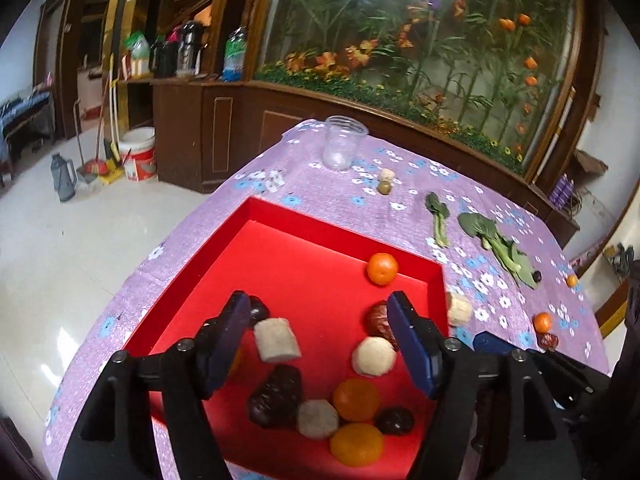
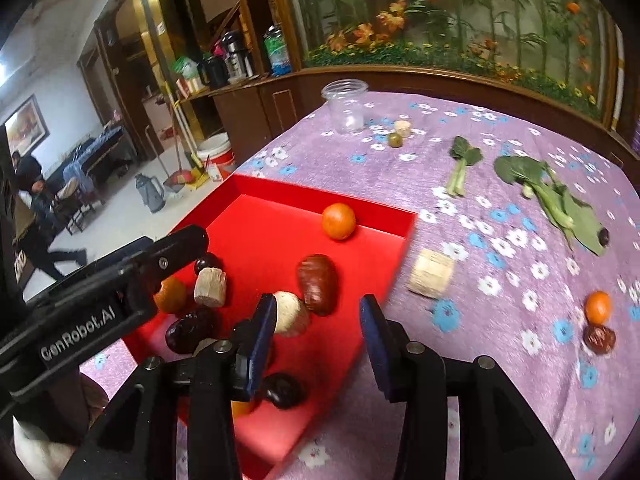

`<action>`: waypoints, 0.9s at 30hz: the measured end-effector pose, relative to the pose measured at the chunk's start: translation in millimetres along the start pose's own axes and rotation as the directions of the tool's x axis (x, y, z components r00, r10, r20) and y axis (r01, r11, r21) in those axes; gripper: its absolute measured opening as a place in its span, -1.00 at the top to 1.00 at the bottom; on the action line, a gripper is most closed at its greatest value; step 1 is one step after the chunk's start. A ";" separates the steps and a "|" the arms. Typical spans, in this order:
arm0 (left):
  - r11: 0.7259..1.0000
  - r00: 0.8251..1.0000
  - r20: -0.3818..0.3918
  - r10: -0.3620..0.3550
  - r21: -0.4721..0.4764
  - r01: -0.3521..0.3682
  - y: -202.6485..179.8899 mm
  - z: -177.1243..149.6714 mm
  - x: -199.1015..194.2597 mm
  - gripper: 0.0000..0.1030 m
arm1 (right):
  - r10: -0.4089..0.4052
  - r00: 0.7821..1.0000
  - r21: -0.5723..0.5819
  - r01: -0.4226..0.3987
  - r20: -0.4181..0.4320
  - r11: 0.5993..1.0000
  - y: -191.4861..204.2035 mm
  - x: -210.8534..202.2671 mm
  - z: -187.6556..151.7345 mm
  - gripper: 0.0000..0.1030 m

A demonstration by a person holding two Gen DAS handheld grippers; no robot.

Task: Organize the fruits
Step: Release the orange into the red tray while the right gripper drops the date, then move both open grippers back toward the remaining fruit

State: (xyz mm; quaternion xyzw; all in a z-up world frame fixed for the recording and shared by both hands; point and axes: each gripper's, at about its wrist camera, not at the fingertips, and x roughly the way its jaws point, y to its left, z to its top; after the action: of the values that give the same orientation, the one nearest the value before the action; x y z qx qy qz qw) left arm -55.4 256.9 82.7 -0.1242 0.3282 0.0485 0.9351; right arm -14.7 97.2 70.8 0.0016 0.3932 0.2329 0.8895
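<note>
A red box (image 1: 280, 216) (image 2: 288, 190) on the purple flowered tablecloth holds oranges, dark red dates, dark plums and pale cut chunks. One orange (image 1: 383, 268) (image 2: 339, 221) lies at its far wall. My left gripper (image 1: 320, 312) is open and empty above the box's fruit. My right gripper (image 2: 318, 312) is open and empty over the box's right edge; the left tool's body (image 2: 100, 292) shows at its left. A pale chunk (image 2: 431, 274) (image 1: 460, 309), an orange (image 2: 598, 307) (image 1: 543, 322) and a date (image 2: 599, 339) (image 1: 547, 341) lie on the cloth outside the box.
A clear plastic jar (image 1: 342, 142) (image 2: 347, 106) stands at the table's far end, with a green olive-like fruit (image 2: 395, 139) and a pale piece beside it. Leafy greens (image 1: 496, 244) (image 2: 552, 200) and a small dark fruit (image 2: 603, 235) lie to the right. A wooden cabinet stands behind.
</note>
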 end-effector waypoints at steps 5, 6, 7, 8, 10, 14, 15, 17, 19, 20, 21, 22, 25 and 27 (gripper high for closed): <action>0.995 0.999 0.041 0.022 0.093 -0.026 -27.0 -6.0 -20.6 -0.37 | -0.026 0.999 0.053 0.024 0.035 0.998 -15.5 -26.0 -13.7 -0.06; 0.994 0.999 0.047 0.024 0.105 -0.029 -30.8 -7.2 -23.7 -0.37 | -0.026 0.999 0.067 0.023 0.040 0.997 -19.8 -30.1 -15.8 -0.06; 0.992 0.998 0.054 0.026 0.122 -0.033 -36.2 -8.9 -27.9 -0.37 | -0.026 0.999 0.081 0.023 0.044 0.996 -24.1 -34.4 -18.4 -0.06; 0.990 0.998 0.061 0.030 0.137 -0.038 -41.3 -10.5 -31.8 -0.37 | -0.030 0.998 0.097 0.025 0.049 0.995 -29.0 -39.2 -21.2 -0.06; 0.986 0.997 0.068 0.032 0.158 -0.042 -49.3 -13.4 -37.8 -0.37 | -0.038 0.998 0.121 0.031 0.057 0.992 -37.0 -47.4 -25.2 -0.06; 0.981 0.996 0.075 0.038 0.185 -0.051 -61.8 -18.8 -49.0 -0.42 | -0.046 0.996 0.160 0.033 0.078 0.986 -48.6 -63.4 -34.4 -0.06; 0.980 0.996 0.077 0.041 0.190 -0.055 -63.7 -19.5 -51.4 -0.43 | -0.048 0.995 0.167 0.034 0.083 0.985 -50.7 -67.3 -36.1 -0.06; 0.978 0.996 0.083 0.044 0.201 -0.060 -68.6 -23.0 -58.0 -0.43 | -0.054 0.994 0.177 0.037 0.095 0.983 -54.7 -75.7 -40.1 -0.07; 0.975 0.995 0.090 0.043 0.214 -0.062 -73.9 -25.4 -64.4 -0.44 | -0.056 0.993 0.187 0.035 0.107 0.982 -57.7 -83.5 -43.7 -0.09; 0.973 0.995 0.094 0.043 0.220 -0.063 -76.4 -26.6 -67.4 -0.44 | -0.056 0.992 0.192 0.033 0.113 0.981 -59.1 -87.4 -45.9 -0.11; 0.972 0.994 0.100 0.041 0.227 -0.063 -80.8 -27.6 -71.0 -0.44 | -0.056 0.992 0.194 0.032 0.117 0.981 -59.8 -89.8 -46.9 -0.11; 0.971 0.994 0.104 0.039 0.233 -0.062 -83.2 -28.7 -74.6 -0.44 | -0.057 0.991 0.195 0.032 0.123 0.980 -60.6 -94.0 -49.0 -0.12; 0.967 0.992 0.118 0.035 0.248 -0.063 -90.8 -31.6 -84.1 -0.46 | -0.060 0.988 0.196 0.032 0.139 0.980 -62.0 -103.9 -53.2 -0.12; 0.964 0.991 0.127 0.033 0.259 -0.065 -95.7 -33.7 -89.2 -0.47 | -0.063 0.987 0.194 0.033 0.150 0.980 -63.3 -109.7 -56.0 -0.12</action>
State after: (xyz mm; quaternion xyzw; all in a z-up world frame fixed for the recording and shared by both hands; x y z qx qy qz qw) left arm -128.7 154.9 132.3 0.0121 0.2772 0.0352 0.9601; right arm -91.6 -14.9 97.1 0.0955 0.3430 0.1718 0.9185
